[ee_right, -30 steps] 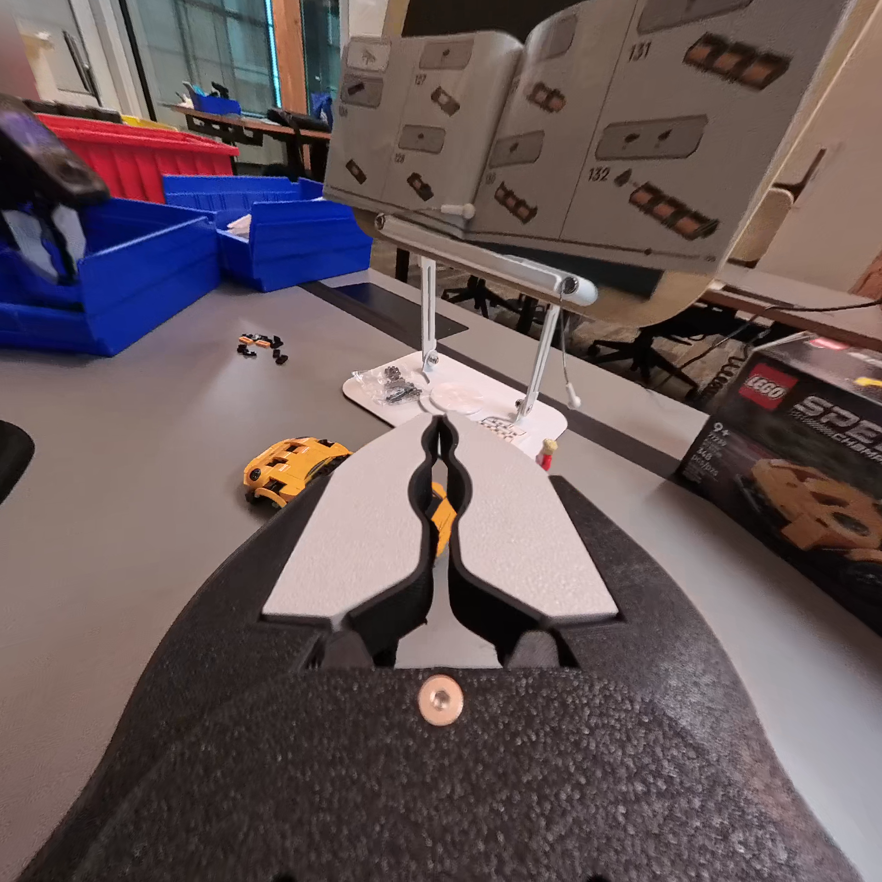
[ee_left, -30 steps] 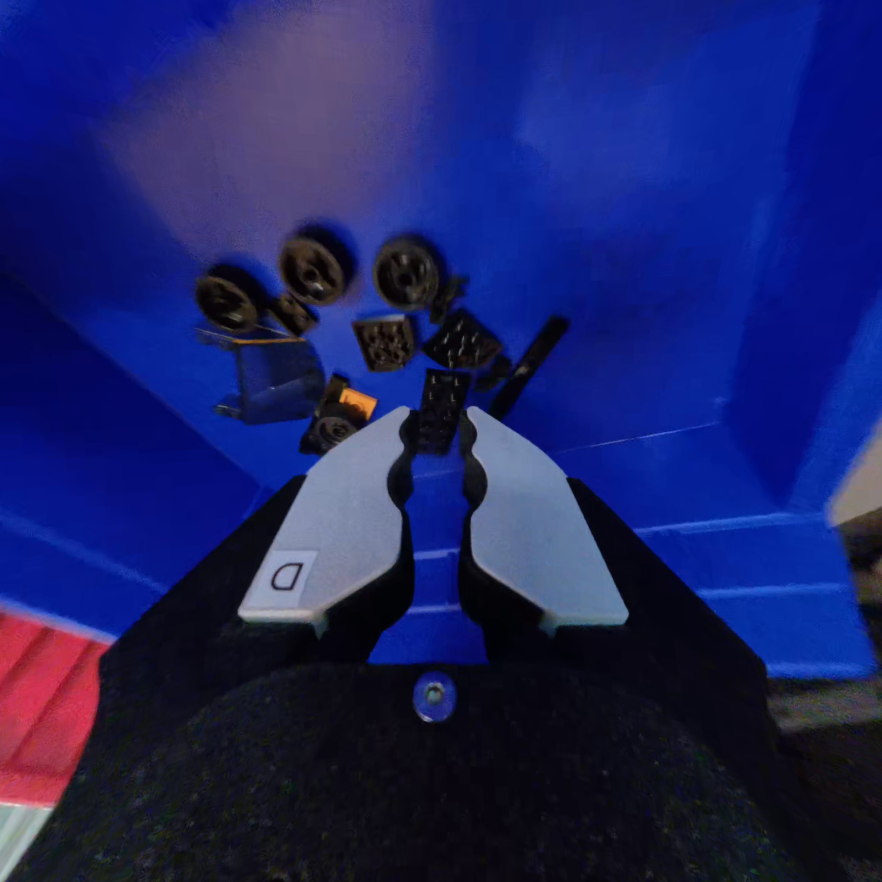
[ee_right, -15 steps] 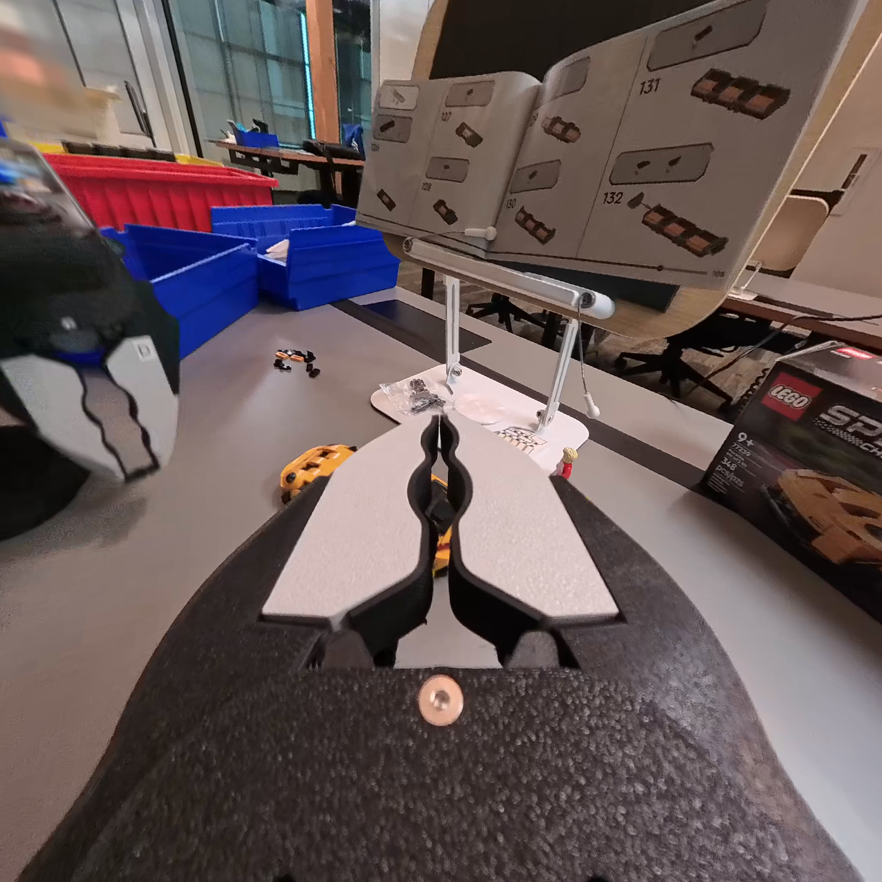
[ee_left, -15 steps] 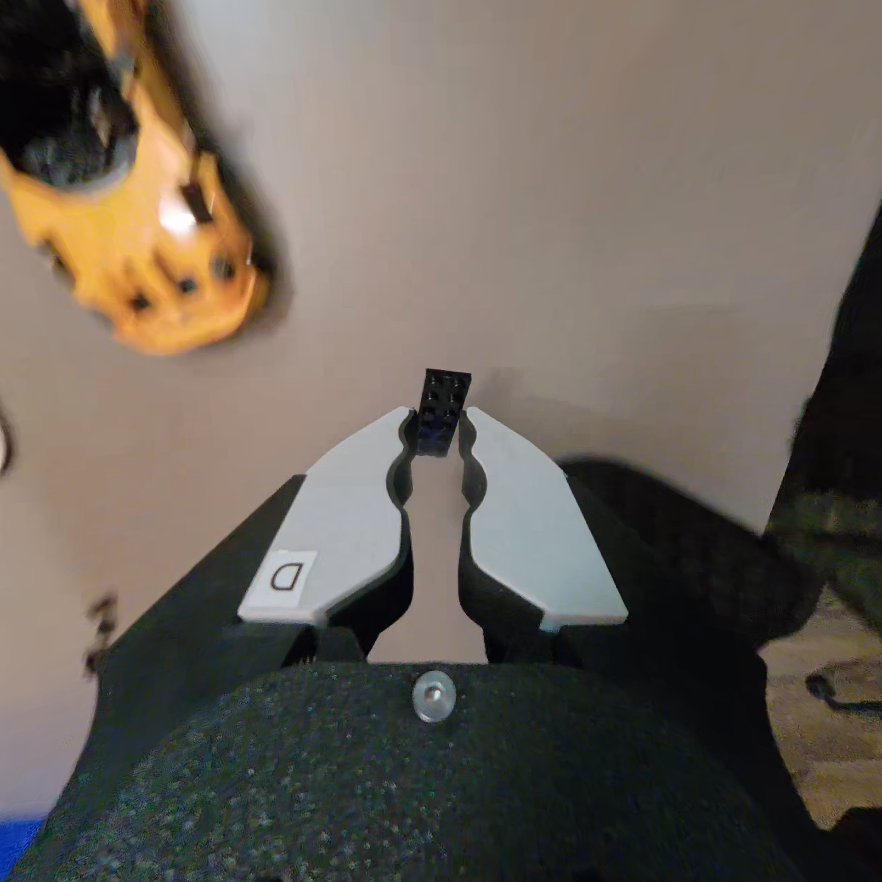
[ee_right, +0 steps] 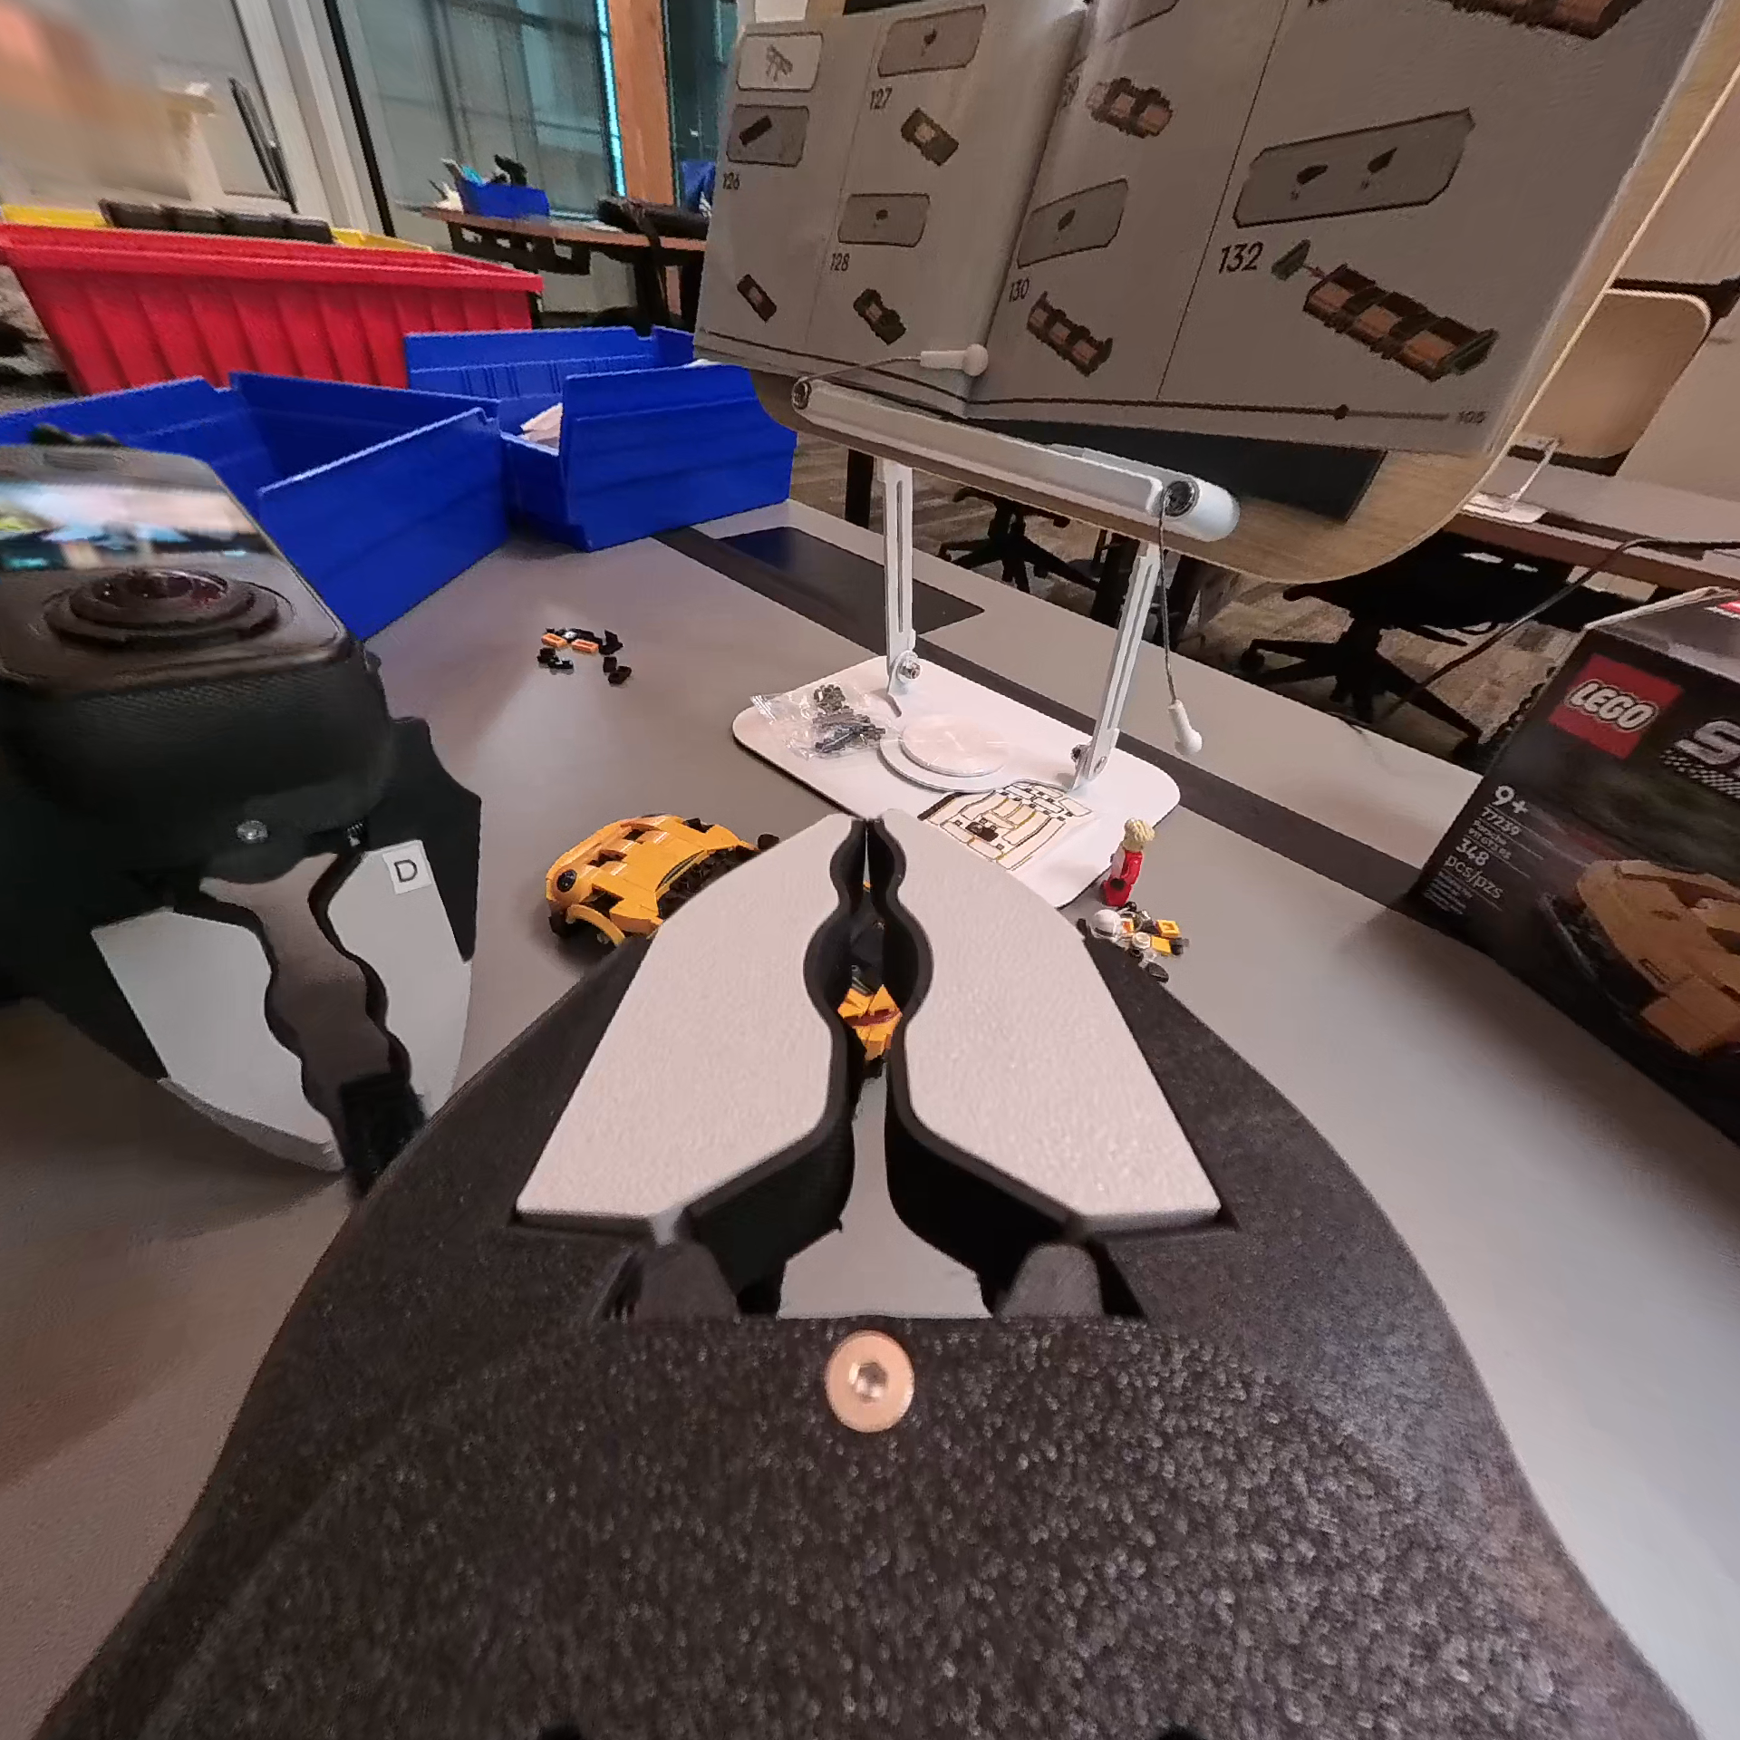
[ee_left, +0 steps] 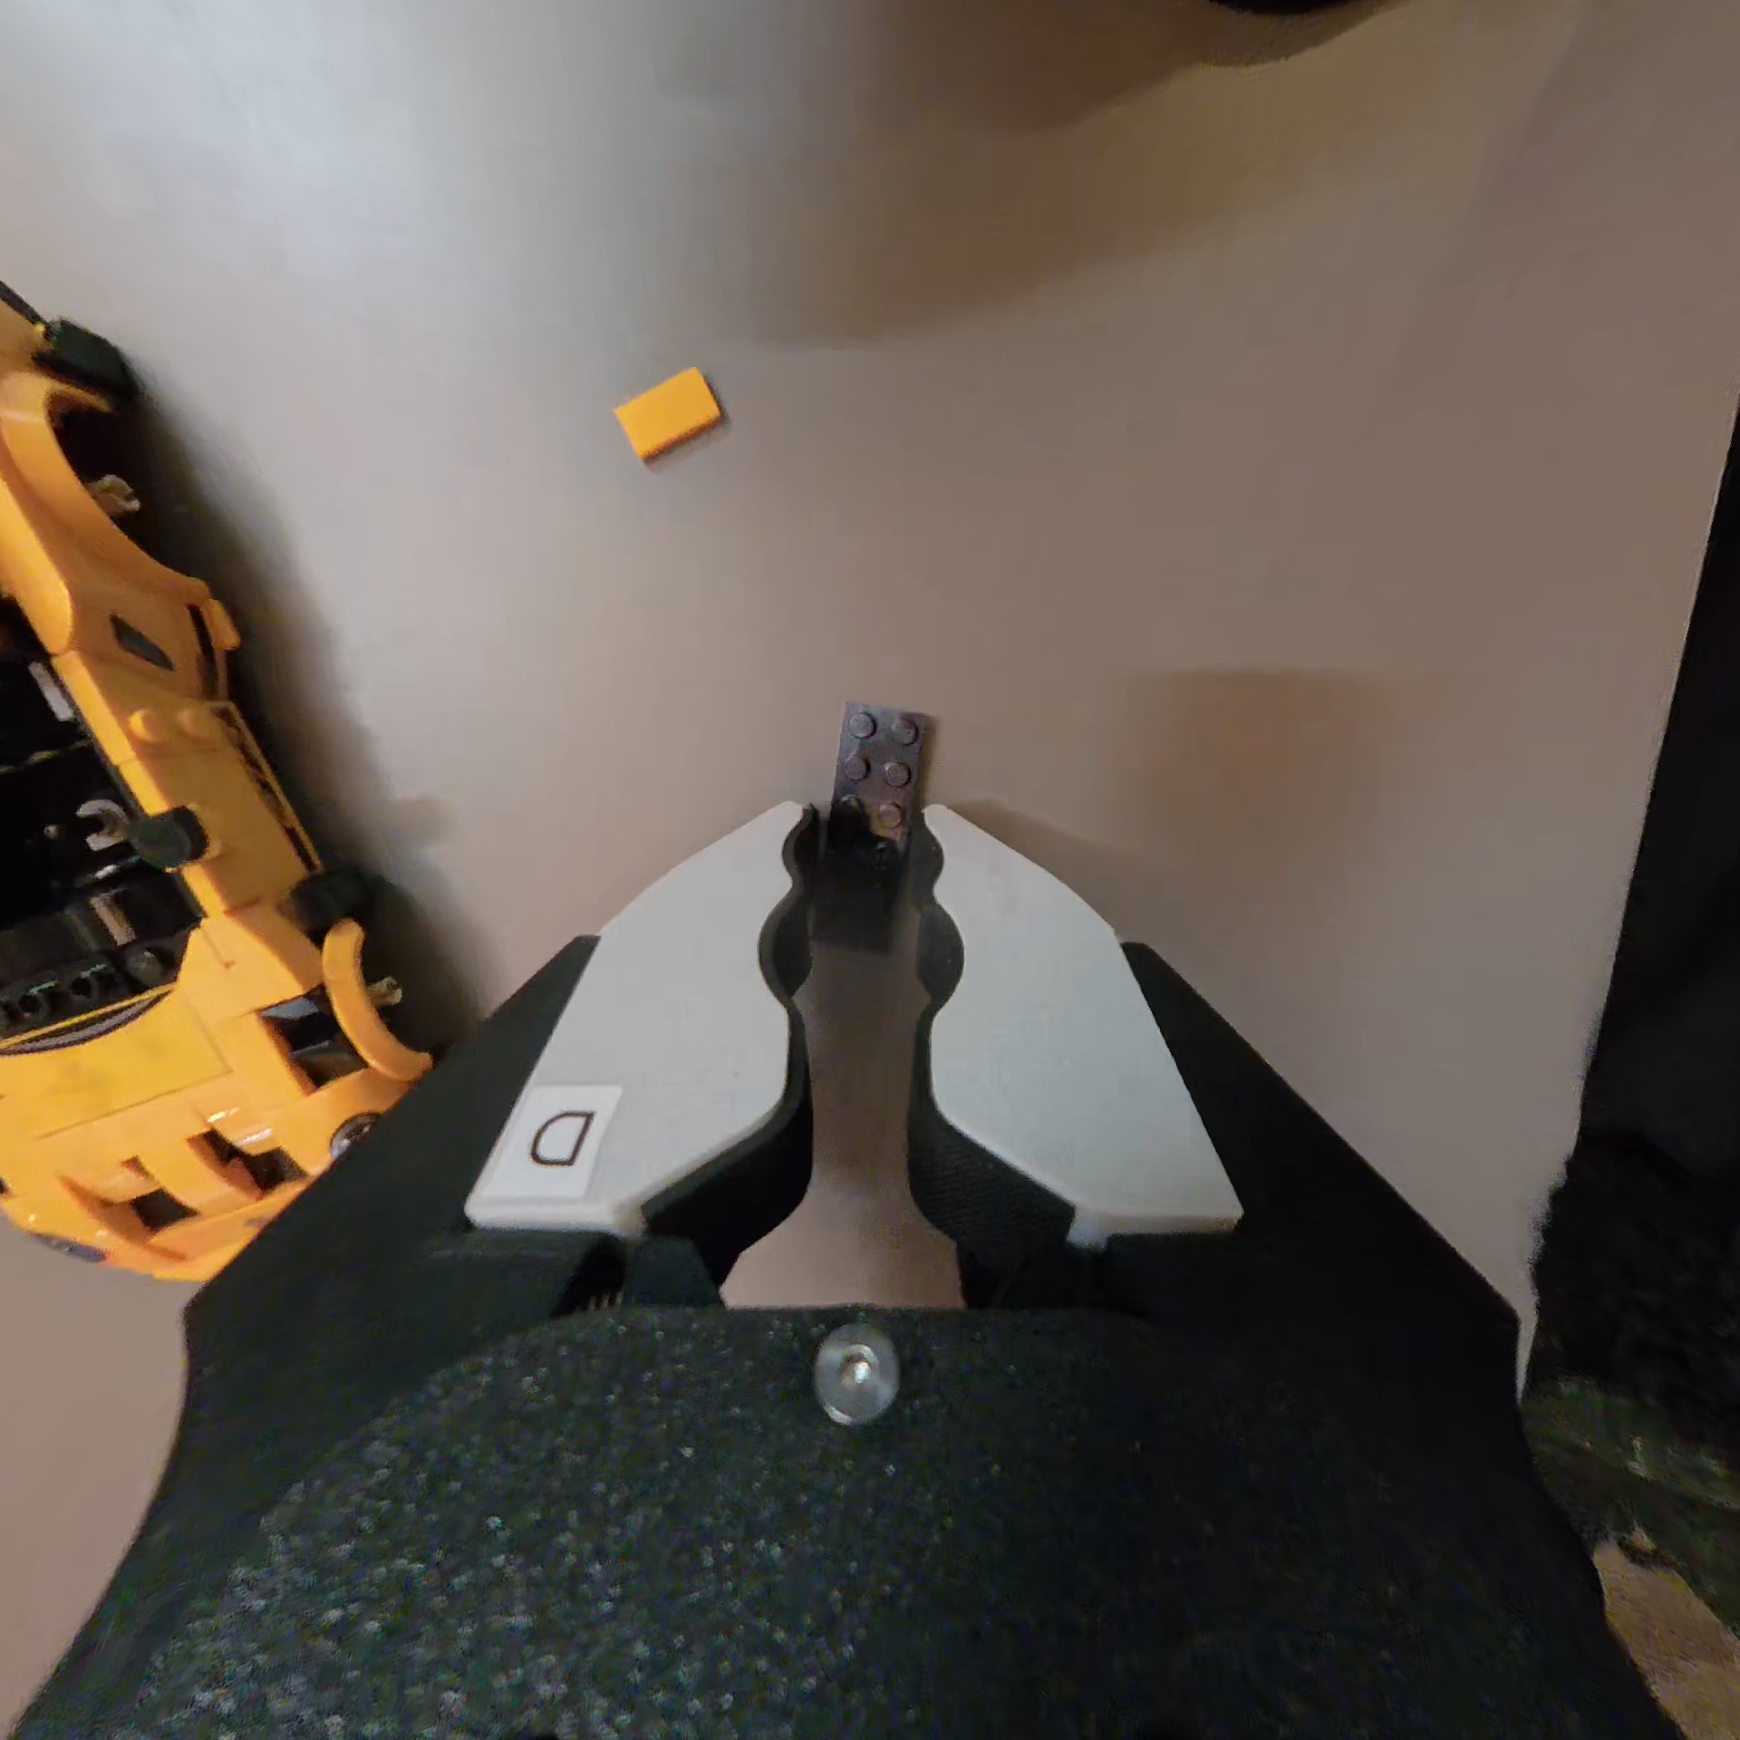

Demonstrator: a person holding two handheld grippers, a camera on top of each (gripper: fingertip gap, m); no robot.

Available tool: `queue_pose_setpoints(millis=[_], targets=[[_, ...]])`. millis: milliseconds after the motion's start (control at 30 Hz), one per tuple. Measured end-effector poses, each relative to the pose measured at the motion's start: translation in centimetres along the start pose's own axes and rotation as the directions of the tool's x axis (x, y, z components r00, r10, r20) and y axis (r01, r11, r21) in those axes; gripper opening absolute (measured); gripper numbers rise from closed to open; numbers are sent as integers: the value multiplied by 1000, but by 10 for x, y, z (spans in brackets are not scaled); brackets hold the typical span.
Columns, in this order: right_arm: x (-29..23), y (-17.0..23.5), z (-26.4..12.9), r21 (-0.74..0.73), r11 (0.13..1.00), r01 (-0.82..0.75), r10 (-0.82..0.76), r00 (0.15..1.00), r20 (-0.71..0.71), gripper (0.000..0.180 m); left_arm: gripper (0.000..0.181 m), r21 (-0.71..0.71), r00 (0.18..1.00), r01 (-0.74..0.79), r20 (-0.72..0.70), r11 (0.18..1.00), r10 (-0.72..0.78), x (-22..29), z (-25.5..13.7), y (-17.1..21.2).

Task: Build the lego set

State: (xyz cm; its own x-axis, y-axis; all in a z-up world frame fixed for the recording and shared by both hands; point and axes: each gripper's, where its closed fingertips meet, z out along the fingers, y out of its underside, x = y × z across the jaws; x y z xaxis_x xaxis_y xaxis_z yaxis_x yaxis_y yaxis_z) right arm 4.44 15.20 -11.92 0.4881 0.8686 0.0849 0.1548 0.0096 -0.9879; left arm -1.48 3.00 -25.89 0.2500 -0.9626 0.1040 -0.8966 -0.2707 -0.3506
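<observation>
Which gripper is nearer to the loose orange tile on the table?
Left. The left gripper, shut on a black plate, hovers over the table with the orange tile just ahead of its tips. The right gripper is shut; the tile is not visible in its view.

Behind the grey table (ee_right: pixel 1318 1083), tall windows (ee_right: pixel 490 104), further desks (ee_right: pixel 565 231), and what look like office chairs (ee_right: pixel 1356 612).
</observation>
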Motion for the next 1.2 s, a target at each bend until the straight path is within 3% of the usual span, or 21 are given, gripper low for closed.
queue_pose_setpoints(millis=[200, 367, 500, 600, 733, 967, 1200], targets=[[-1, 4, 2, -12, 1000, 2, -2, 1000, 3, 1, 39, 221, 998, 61, -18, 973, -58, -1, -15, -14], [-1, 10, 5, -41, 999, -12, 12, 1000, 18, 4, 42, 502, 966, 162, 98, 850, -241, -49, -69, -14], [-6, 17, 8, -81, 997, 3, 1, 999, 50, 7, 55, 613, 890, 220, 193, 759, -413, -97, -92, 11], [-14, 31, 8, -185, 981, 60, -41, 994, 106, 11, 67, 591, 869, 262, 199, 763, -453, -110, -76, 24], [-21, 53, -1, -360, 927, 105, -43, 984, 175, 12, 76, 512, 889, 220, 245, 830, -387, -113, -52, 23], [-53, 87, -19, -579, 802, 149, 7, 966, 260, 13, 73, 422, 889, 183, 314, 888, -333, -127, -41, 31], [-71, 120, -22, -732, 674, 101, 90, 972, 217, 17, 65, 400, 867, 127, 399, 907, -298, -121, -60, 38]])
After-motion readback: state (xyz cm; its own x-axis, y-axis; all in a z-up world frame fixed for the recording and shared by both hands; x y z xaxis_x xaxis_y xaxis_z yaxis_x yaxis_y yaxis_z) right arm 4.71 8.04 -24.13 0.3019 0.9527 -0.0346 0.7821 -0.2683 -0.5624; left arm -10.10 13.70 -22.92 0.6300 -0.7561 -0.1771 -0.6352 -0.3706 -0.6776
